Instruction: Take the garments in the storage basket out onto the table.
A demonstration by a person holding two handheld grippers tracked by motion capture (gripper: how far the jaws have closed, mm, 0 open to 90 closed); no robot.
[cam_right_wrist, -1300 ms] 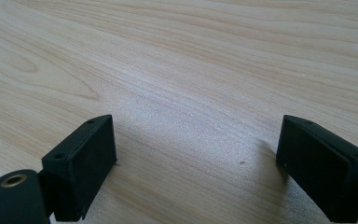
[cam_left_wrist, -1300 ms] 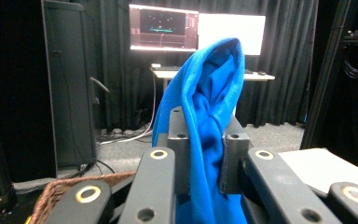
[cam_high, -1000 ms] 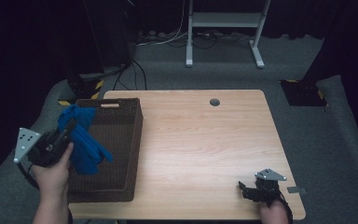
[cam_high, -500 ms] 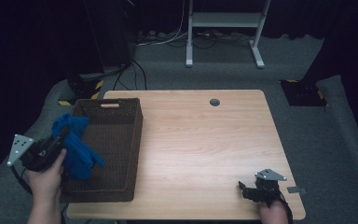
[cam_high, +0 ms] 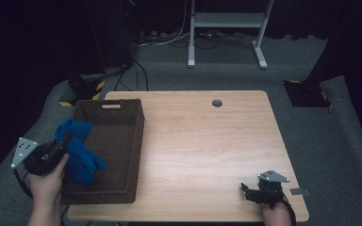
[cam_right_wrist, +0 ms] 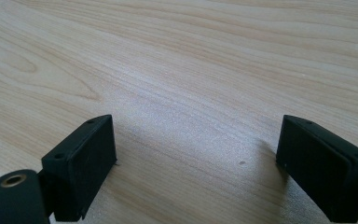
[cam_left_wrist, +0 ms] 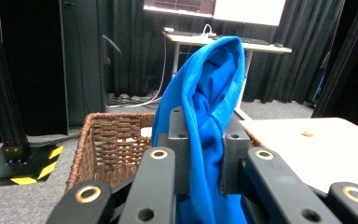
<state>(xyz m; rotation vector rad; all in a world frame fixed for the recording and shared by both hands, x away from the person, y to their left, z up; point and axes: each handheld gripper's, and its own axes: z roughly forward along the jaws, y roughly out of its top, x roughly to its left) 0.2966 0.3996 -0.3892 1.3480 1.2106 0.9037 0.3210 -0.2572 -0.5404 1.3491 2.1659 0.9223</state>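
A blue cloth [cam_high: 78, 150] hangs bunched at the left rim of a dark wicker basket [cam_high: 118, 136] on the left of the wooden table [cam_high: 207, 146]. My left gripper [cam_high: 65, 140] is shut on that cloth, which in the left gripper view rises as a blue cloth [cam_left_wrist: 209, 102] fold pinched between the two jaws of the left gripper [cam_left_wrist: 204, 154], with the basket [cam_left_wrist: 107, 144] behind it. My right gripper [cam_high: 247, 192] rests low at the table's front right corner. In the right gripper view the right gripper [cam_right_wrist: 196, 163] stands open over bare wood, nothing between its fingers.
Black floor stands with yellow-black feet [cam_high: 82, 89] sit behind the basket's left side. A white desk frame [cam_high: 226, 33] stands farther back. A round cable hole [cam_high: 217, 103] marks the table's far middle. Dark curtains and grey carpet surround the table.
My left hand has drawn the blue cloth down and to the left, from over the basket's inside to its left rim. The right gripper has stayed where it was.
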